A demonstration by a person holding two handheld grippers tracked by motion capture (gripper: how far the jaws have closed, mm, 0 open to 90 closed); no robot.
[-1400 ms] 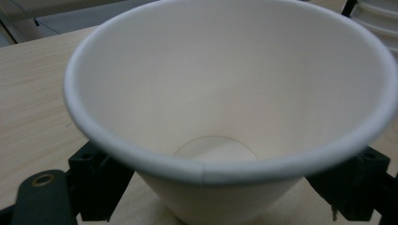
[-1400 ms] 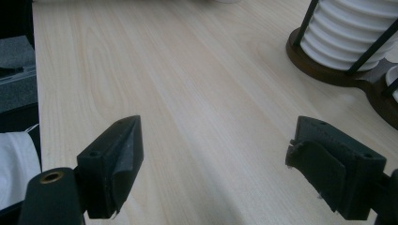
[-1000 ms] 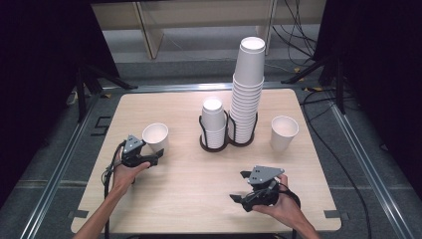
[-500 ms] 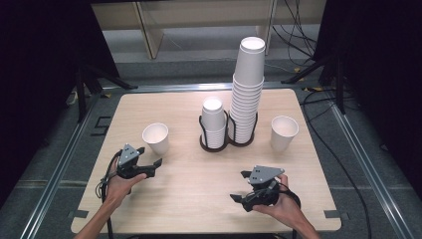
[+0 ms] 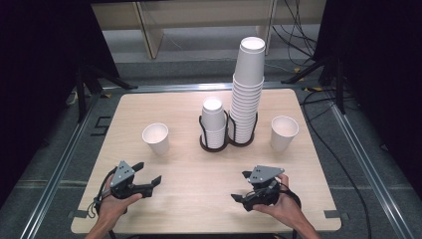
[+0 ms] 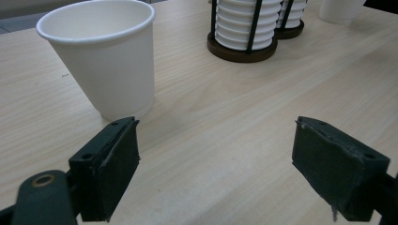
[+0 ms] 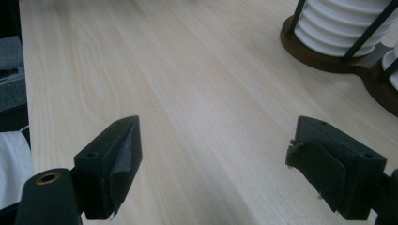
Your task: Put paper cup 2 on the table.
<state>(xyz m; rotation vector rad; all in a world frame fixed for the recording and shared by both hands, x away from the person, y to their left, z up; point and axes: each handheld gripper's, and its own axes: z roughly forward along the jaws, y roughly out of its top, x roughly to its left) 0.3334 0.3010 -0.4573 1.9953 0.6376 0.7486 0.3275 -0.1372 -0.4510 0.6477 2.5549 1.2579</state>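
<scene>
A pale wooden surface (image 5: 189, 169) carries a dark double cup holder (image 5: 226, 142) with two stacks of white paper cups. A single paper cup (image 5: 156, 138) stands upright left of the holder, just ahead of the left tool (image 5: 149, 180), whose jaws stand wide apart and empty. The right tool (image 5: 242, 193) rests near the front edge, its jaws also apart and empty.

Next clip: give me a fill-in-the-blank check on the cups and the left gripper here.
In the high view, the taller stack stands on the ___ side of the holder.
Outside the holder, the table bears ___ loose cups.
The left cup, ahead of the left gripper, stands ___.
The left gripper's jaws are ___, with nothing between them.
Missing words: right; two; upright; open
</scene>
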